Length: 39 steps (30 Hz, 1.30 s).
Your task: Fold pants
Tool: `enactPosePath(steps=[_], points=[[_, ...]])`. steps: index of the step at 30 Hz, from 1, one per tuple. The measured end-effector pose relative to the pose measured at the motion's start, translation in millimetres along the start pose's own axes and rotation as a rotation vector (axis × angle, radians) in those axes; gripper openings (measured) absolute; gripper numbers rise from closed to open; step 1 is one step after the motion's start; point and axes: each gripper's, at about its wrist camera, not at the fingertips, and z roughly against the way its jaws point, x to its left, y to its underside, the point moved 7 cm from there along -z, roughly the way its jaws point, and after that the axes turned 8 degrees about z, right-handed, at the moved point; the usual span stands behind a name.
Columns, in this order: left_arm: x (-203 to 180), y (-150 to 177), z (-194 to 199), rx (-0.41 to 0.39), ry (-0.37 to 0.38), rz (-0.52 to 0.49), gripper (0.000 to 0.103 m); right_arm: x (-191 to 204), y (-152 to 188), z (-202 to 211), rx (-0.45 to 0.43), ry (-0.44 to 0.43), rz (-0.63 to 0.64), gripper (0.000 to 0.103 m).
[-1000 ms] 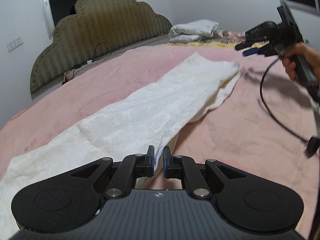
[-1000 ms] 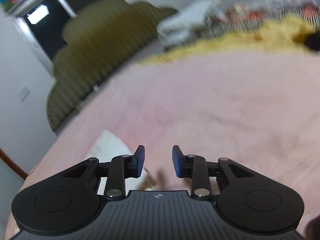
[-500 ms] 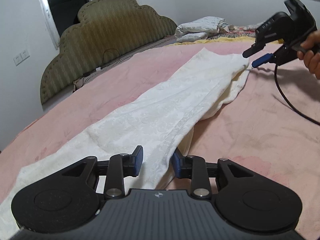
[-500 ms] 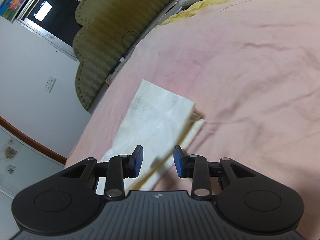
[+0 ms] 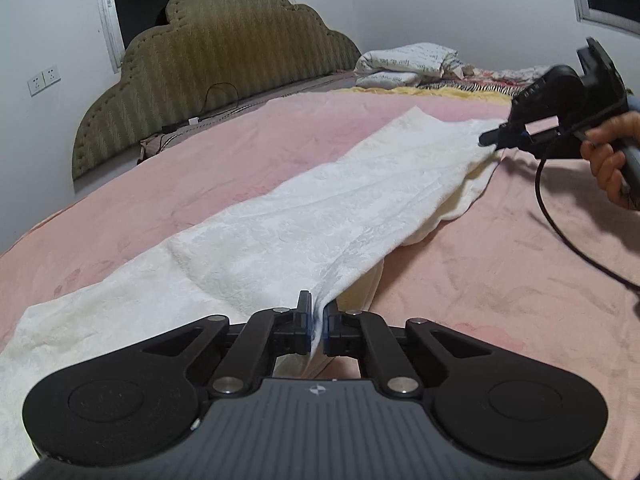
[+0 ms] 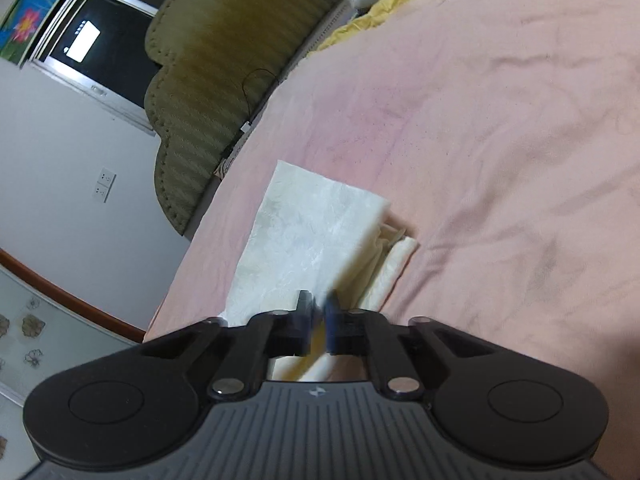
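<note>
Pants (image 5: 320,208) lie lengthwise on bed (image 5: 500,280) btwn grippers: left gripper (image 5: 316,326) clamps near edge, right gripper (image 6: 319,326) pinches far end, both w/ fabric.

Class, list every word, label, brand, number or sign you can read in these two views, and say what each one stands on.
No text can be read.
Pillows: dark script-like print, too small to read.
Base of the left hand-held gripper: a small white emblem, no letters.
Base of the right hand-held gripper: the same emblem.
White pants: woven pattern only, no label.
</note>
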Motion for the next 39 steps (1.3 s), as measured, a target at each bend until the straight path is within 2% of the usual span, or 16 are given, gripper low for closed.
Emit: enactPosePath(steps=[5,6,9,10,11,12,13,14,20,24,27,29,30,32,36,39], points=[[-2.1,7.6,-6.0,0.051,0.009,-0.045,0.009,-3.0,3.9,-0.2,0.066,0.041,0.045,0.008],[-2.3,8.5,-6.6,0.050,-0.008,-0.052,0.016,-7.2,4.8,-0.9,0.073,0.046,0.004,0.009],[-0.3,6.5,0.1,0.041,0.002,-0.015,0.026,-8.2,6.4,6.3,0.115,0.041,-0.070,0.012],[1.7,4.3,3.0,0.036,0.012,0.011,0.035,-4.8,8.8,9.2,0.138,0.028,-0.074,0.019],[4.1,1.3,5.8,0.025,0.022,0.038,0.039,0.2,12.1,11.5,0.151,0.002,-0.080,0.032],[5.9,-2.1,8.7,0.009,0.031,0.064,0.044,6.2,16.2,13.2,0.159,-0.034,-0.088,0.040],[7.5,-5.7,11.3,-0.009,0.037,0.093,0.046,13.0,22.2,12.8,0.172,-0.070,-0.097,0.060],[8.5,-8.9,12.8,-0.022,0.038,0.120,0.047,18.6,27.7,10.8,0.184,-0.093,-0.100,0.072],[11.1,-10.2,16.3,-0.035,0.000,0.151,0.058,31.2,26.0,-7.6,0.133,-0.101,-0.074,0.072],[12.9,-15.5,28.2,-0.075,0.027,0.190,0.059,17.6,6.0,-11.7,-0.016,-0.069,-0.052,0.068],[23.4,-21.4,30.5,-0.089,0.065,0.273,0.067,-0.7,-9.4,-15.2,-0.086,-0.022,-0.087,0.052],[34.7,-21.3,27.0,-0.081,0.062,0.344,0.068,-10.0,-15.6,-20.9,-0.100,-0.016,-0.107,0.022],[40.7,-20.2,24.5,-0.071,0.056,0.377,0.068,-15.4,-16.5,-24.1,-0.102,-0.012,-0.118,0.016],[52.5,-16.0,19.2,-0.045,0.040,0.445,0.068,-21.2,-16.8,-24.2,-0.106,-0.035,-0.154,0.014],[77.4,-8.2,12.9,-0.008,0.067,0.633,0.068,3.4,-23.6,-18.5,-0.147,-0.006,-0.012,0.013],[94.9,-5.5,14.4,-0.019,0.125,0.792,0.069,53.5,-25.3,-14.3,-0.177,0.004,0.221,0.013]])
